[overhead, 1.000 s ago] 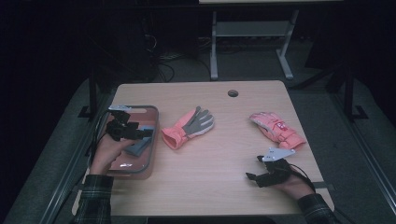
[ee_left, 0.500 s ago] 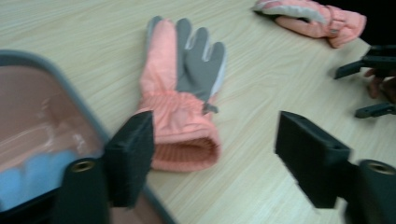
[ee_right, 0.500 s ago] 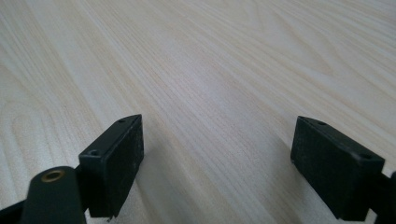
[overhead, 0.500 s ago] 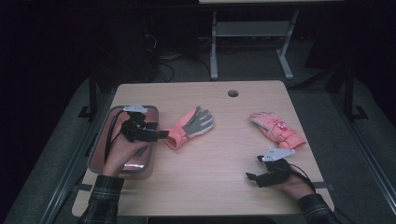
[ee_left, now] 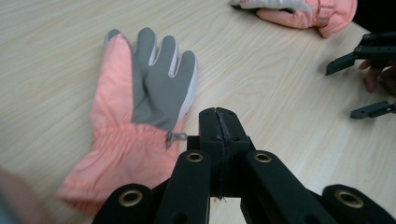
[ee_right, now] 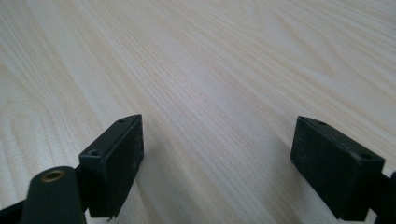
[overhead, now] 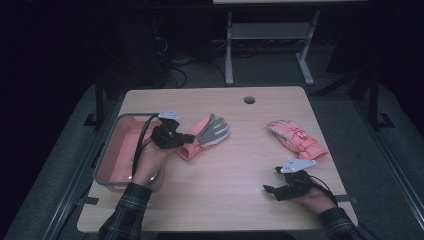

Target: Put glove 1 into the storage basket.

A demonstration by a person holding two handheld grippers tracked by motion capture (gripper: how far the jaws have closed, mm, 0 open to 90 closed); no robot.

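A pink glove with a grey palm [overhead: 207, 135] lies palm up left of the table's middle. My left gripper [overhead: 186, 139] is at its cuff [ee_left: 121, 158]. Its jaws have just been closing and now stand shut with nothing between them, just right of the cuff in the left gripper view [ee_left: 218, 116]. A second pink glove [overhead: 297, 140] lies on the right side of the table, also seen at the top edge [ee_left: 299, 9]. My right gripper [overhead: 270, 190] rests low near the front right. Its jaws stand wide open over bare wood [ee_right: 217, 154].
A pink tray [overhead: 120, 145] stands at the table's left edge, under my left forearm. A round cable hole [overhead: 249, 100] sits near the far edge. Beyond the table are a dark floor and a grey table frame [overhead: 230, 45].
My left gripper moved right, from over the tray to the grey-palmed glove's cuff, and its jaws closed. The right gripper stayed where it was.
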